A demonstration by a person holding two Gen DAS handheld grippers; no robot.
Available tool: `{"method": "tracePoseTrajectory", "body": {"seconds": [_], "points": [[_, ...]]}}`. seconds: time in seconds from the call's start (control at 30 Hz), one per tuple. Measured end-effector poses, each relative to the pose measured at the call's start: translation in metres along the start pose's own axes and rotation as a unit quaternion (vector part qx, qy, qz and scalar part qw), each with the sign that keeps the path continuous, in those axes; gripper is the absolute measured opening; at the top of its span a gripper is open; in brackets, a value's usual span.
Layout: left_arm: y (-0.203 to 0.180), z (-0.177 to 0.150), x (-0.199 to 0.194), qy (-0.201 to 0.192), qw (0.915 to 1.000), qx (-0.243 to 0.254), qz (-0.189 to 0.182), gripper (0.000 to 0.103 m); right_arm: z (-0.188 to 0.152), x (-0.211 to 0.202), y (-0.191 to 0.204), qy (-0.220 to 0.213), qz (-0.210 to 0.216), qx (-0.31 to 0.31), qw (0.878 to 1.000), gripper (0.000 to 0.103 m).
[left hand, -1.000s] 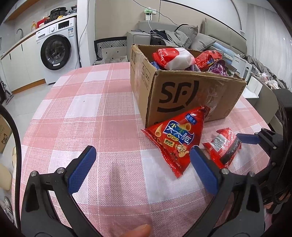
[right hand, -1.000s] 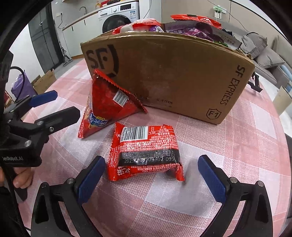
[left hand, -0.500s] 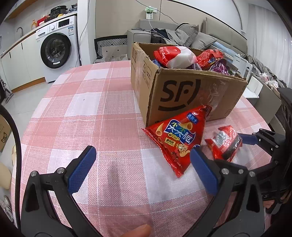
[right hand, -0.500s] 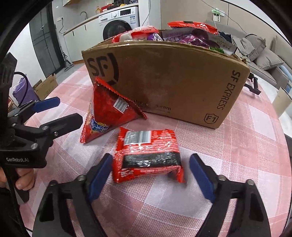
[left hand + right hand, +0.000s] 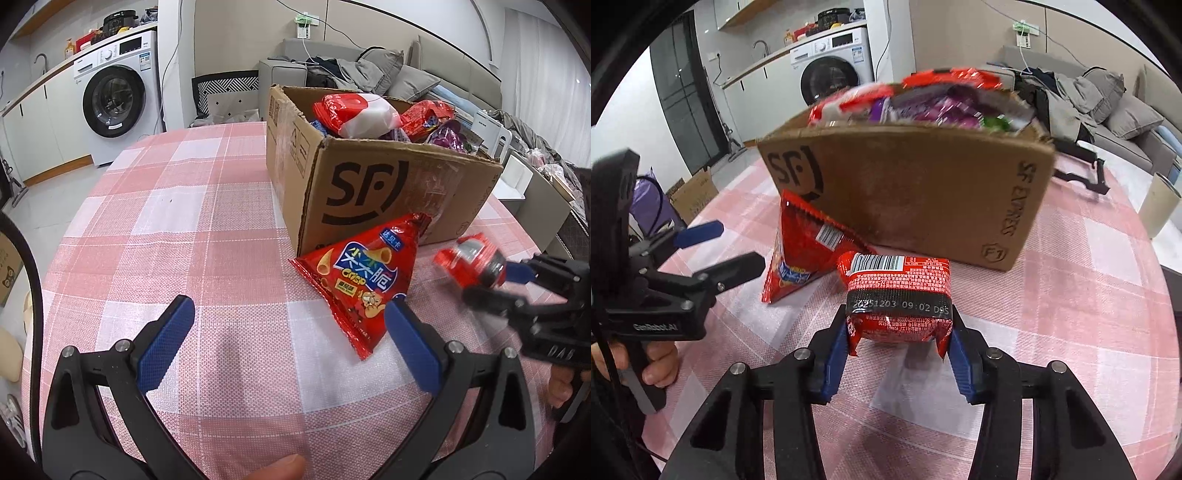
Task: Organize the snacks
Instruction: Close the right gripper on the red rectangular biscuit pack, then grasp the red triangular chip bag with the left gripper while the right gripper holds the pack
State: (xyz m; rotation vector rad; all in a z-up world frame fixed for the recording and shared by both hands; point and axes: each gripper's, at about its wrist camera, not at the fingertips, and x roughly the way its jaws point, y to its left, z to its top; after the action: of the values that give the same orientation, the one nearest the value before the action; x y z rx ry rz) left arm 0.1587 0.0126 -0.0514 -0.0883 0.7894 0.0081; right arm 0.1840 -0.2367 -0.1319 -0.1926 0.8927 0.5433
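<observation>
My right gripper [image 5: 898, 345] is shut on a small red and black snack packet [image 5: 897, 295] and holds it lifted off the table in front of the cardboard SF box [image 5: 923, 192]; the packet also shows in the left wrist view [image 5: 471, 264]. A red triangular crisp bag [image 5: 364, 277] leans against the box [image 5: 388, 188], which is full of snack bags. My left gripper [image 5: 288, 336] is open and empty, low over the tablecloth, with the crisp bag just beyond its right finger. The crisp bag also shows in the right wrist view [image 5: 801, 254].
The pink checked tablecloth [image 5: 177, 229] covers a round table. A white cylinder [image 5: 1158, 205] stands at the table's right edge. A washing machine [image 5: 114, 96] and a grey sofa [image 5: 388, 77] are beyond the table.
My right gripper closed on the small red packet and lifted it off the table. My left gripper stayed open and barely moved.
</observation>
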Motion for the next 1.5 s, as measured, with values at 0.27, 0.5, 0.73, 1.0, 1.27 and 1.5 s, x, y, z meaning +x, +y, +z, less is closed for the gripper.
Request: {"method": "tracePoseTrajectory", "body": {"seconds": [0.27, 0.5, 0.73, 1.0, 1.27, 1.5], "points": [[-0.007, 0.001, 0.003, 0.008, 0.9998, 0.0, -0.018, 0.102, 0.004, -0.019, -0.024, -0.018, -0.003, 0.029, 0.999, 0.05], [-0.017, 0.009, 0.005, 0.005, 0.9998, 0.001, -0.019, 0.102, 0.005, -0.026, -0.031, -0.02, -0.005, 0.033, 0.999, 0.05], [-0.029, 0.013, 0.007, 0.004, 0.9997, 0.012, -0.02, 0.102, 0.006, -0.04, -0.042, -0.034, -0.006, 0.046, 0.998, 0.05], [-0.042, 0.021, 0.023, 0.02, 0.9993, 0.03, -0.01, 0.102, 0.004, -0.041, -0.04, -0.031, -0.004, 0.048, 0.998, 0.05], [-0.045, 0.029, 0.045, 0.047, 0.9986, 0.016, -0.021, 0.102, 0.004, -0.051, -0.039, -0.039, -0.005, 0.049, 0.998, 0.05], [-0.045, 0.033, 0.059, 0.062, 0.9976, 0.01, -0.028, 0.081, 0.004, -0.056, -0.043, -0.044, -0.006, 0.053, 0.998, 0.05]]}}
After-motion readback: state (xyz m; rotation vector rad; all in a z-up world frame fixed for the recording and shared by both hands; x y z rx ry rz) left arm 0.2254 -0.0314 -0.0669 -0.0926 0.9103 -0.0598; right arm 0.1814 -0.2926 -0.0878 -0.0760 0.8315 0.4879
